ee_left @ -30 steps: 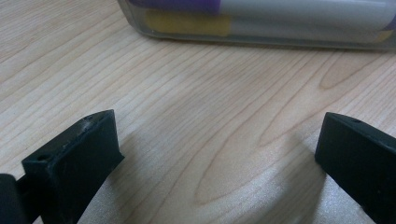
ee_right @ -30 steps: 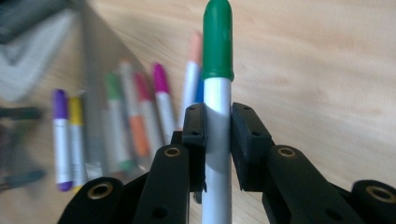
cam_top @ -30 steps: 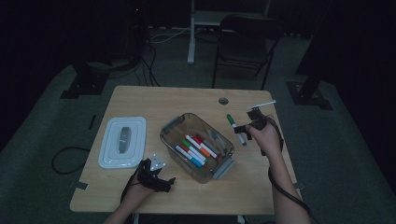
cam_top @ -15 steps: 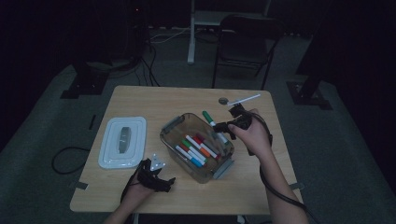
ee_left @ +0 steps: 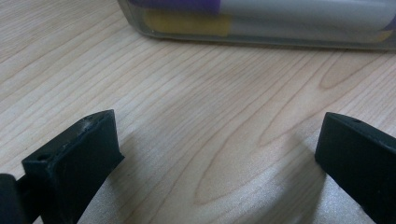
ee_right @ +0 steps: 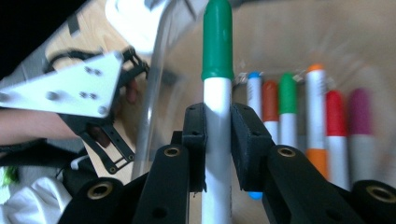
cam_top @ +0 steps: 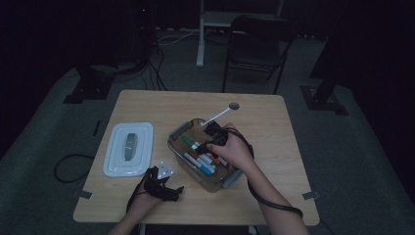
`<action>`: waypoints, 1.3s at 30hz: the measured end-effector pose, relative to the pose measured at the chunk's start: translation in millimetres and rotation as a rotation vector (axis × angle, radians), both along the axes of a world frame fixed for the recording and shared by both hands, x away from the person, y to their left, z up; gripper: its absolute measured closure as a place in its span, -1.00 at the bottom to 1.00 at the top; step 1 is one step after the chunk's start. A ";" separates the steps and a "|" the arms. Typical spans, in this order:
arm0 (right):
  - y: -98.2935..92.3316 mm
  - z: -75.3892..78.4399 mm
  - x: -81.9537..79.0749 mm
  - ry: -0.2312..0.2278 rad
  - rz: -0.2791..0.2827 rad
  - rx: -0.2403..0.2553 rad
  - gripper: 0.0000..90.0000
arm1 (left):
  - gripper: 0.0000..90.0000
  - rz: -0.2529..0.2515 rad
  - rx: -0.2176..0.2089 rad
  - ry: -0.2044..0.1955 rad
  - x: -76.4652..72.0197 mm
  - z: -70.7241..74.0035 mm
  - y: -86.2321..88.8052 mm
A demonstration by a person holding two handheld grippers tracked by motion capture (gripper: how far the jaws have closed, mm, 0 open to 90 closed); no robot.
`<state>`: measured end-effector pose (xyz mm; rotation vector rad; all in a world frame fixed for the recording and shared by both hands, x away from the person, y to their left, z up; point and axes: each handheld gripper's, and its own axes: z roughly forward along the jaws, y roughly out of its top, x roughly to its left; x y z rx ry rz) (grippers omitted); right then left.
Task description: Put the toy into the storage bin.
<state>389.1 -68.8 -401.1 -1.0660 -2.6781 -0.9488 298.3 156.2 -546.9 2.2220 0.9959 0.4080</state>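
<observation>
A clear plastic bin stands mid-table and holds several coloured markers. My right gripper hovers over the bin, shut on a white marker with a green cap. In the right gripper view the two pads clamp that marker's white barrel, with the right gripper pointing down at the row of markers in the bin. My left gripper rests on the table near the front edge, beside the bin's front left corner. In the left gripper view the left gripper stands open over bare wood.
A white lid lies on the table left of the bin. A small round hole sits near the table's far edge. The bin's wall is close ahead of the left jaws. A dark chair stands beyond the table.
My right hand has carried the green-capped marker leftward from the table's right side to above the bin. The left hand has stayed where it was.
</observation>
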 end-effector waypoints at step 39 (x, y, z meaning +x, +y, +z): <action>-96.6 16.9 26.8 -0.158 -0.209 0.065 0.18 | -0.99 0.002 -0.002 -0.003 0.0 -0.2 -0.2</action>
